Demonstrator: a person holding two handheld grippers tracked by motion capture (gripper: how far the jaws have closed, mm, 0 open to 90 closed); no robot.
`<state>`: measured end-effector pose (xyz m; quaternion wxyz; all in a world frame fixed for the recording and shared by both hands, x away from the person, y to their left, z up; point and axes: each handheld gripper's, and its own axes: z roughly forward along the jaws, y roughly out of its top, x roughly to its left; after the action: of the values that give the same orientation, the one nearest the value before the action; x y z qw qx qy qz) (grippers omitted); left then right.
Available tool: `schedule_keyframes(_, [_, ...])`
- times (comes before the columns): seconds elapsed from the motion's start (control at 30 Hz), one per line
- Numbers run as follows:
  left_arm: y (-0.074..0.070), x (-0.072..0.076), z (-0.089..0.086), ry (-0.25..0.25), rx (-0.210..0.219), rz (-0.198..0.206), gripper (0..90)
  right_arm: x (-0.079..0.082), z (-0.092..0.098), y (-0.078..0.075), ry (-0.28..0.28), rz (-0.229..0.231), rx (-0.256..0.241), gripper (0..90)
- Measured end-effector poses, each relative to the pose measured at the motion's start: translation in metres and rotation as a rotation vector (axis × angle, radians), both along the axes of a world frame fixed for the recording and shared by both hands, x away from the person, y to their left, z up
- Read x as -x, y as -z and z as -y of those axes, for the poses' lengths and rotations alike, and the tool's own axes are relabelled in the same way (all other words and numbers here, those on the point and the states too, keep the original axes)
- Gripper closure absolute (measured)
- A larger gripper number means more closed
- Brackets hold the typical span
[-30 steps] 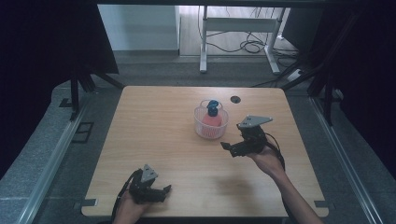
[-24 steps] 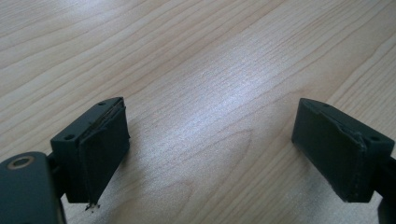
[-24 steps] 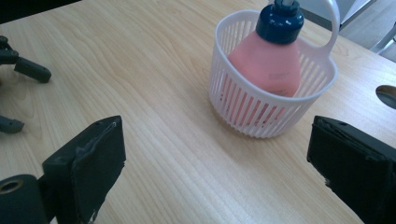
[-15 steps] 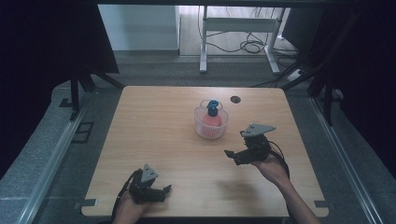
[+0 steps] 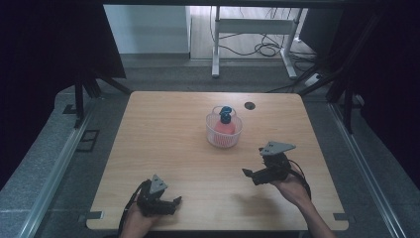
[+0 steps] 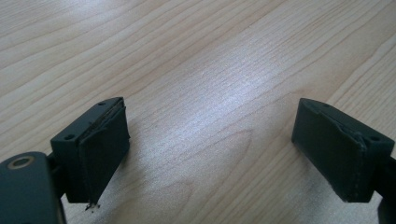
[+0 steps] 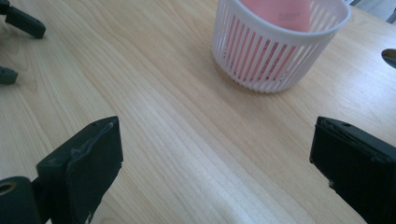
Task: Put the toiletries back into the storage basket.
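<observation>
White slotted plastic basket [image 5: 224,132] holding pink bottle [image 5: 224,126], upright mid-table, ahead-left of nearer right gripper [image 5: 258,174]; left gripper [image 5: 171,204] well apart; both wide open, empty.

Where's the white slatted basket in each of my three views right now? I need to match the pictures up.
High view: the white basket sits just behind the table's middle, a pink bottle with a blue cap inside.
Right gripper view: top right of centre, beyond the open fingers.
Left gripper view: not in it, just bare wood between the fingers.
Shared landmark: the wooden tabletop and its grain.
</observation>
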<state>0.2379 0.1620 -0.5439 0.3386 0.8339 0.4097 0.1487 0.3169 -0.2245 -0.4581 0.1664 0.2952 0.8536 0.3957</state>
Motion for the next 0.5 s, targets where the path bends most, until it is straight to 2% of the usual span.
schedule_keyframes(0.5, [0.000, 0.000, 0.000, -0.001, 0.001, 0.000, 10.6, 0.020, 0.011, 0.021, 0.004, 0.009, -0.007, 1.8])
